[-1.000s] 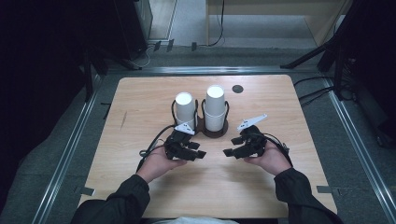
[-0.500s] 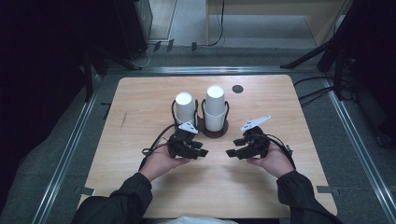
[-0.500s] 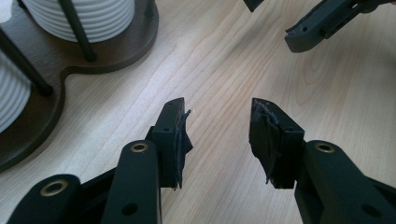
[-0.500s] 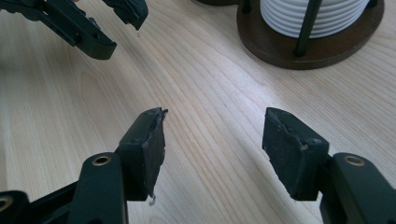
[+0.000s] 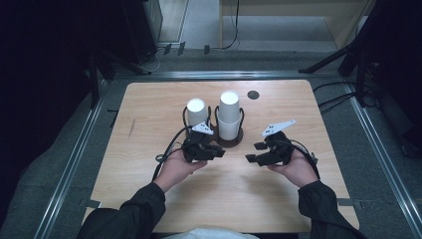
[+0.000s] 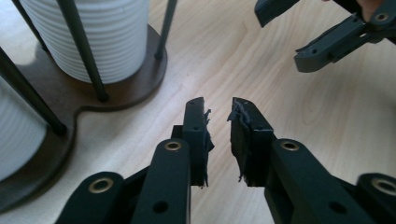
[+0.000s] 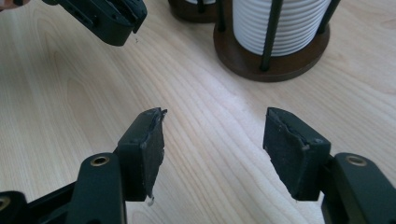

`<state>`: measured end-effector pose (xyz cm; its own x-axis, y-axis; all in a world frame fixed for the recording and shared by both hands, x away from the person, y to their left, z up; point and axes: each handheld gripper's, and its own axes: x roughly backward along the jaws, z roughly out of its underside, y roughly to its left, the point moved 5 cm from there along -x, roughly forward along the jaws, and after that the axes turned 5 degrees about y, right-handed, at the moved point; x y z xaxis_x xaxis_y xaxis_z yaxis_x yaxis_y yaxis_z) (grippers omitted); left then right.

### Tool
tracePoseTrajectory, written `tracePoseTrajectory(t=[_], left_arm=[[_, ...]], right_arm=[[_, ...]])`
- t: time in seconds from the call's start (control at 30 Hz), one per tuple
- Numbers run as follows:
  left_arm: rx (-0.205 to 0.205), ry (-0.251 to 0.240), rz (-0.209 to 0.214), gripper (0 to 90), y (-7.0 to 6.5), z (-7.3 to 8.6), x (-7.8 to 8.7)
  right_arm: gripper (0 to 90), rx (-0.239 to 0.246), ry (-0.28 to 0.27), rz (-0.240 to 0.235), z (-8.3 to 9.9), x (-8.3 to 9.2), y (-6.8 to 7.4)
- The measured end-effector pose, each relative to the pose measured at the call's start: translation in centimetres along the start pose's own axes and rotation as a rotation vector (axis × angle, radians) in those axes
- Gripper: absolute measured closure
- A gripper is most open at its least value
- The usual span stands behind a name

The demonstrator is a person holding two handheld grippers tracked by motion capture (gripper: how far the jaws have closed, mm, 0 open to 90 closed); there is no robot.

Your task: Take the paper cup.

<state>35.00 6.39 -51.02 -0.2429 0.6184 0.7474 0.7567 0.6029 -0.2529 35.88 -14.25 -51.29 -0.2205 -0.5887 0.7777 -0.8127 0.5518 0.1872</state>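
Note:
Two stacks of white ribbed cups, a shorter left stack (image 5: 196, 112) and a taller right stack (image 5: 229, 117), stand in a dark wooden holder (image 5: 239, 141) with thin black rods. My left gripper (image 5: 219, 152) hovers just in front of the holder, pointing right. Its jaws have just been closing and stand a narrow gap apart (image 6: 218, 105) with nothing between them. My right gripper (image 5: 251, 153) faces it from the right. In its own view this gripper (image 7: 215, 116) is open wide over bare wood. The taller stack (image 7: 280, 23) rises beyond it.
The light wooden table (image 5: 149, 109) has a small black round disc (image 5: 253, 94) behind the holder. The holder's base (image 6: 140, 79) lies close to the left jaws. Dark floor, metal rails and cables surround the table.
The left gripper's jaws have drawn closer together. Both hands have stayed almost where they were, in front of the cup holder.

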Motion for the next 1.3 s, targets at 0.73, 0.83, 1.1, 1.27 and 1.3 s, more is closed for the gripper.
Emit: tracePoseTrajectory(t=[0.73, 0.83, 1.1, 1.27, 1.3], left_arm=[[0.122, -0.090, -0.089, 88.9, 1.7, -3.6, -1.2], [0.127, -0.100, -0.093, 89.0, 1.7, -3.9, -1.1], [0.115, -0.109, -0.115, 88.9, 1.8, -4.9, -1.2], [0.117, -0.101, -0.127, 88.9, 2.2, -4.9, -1.6], [0.117, -0.101, -0.127, 88.9, 2.2, -4.9, -1.6]], right_arm=[[31.2, -0.034, -0.038, 0.025, -4.0, 2.8, -2.7], [30.8, -0.039, -0.038, 0.029, -4.4, 3.0, -2.8], [30.3, -0.008, -0.042, 0.051, -6.1, 3.5, -3.2], [29.4, 0.029, -0.054, 0.063, -8.0, 3.6, -3.0], [29.3, 0.036, -0.053, 0.064, -8.2, 3.5, -3.0]])
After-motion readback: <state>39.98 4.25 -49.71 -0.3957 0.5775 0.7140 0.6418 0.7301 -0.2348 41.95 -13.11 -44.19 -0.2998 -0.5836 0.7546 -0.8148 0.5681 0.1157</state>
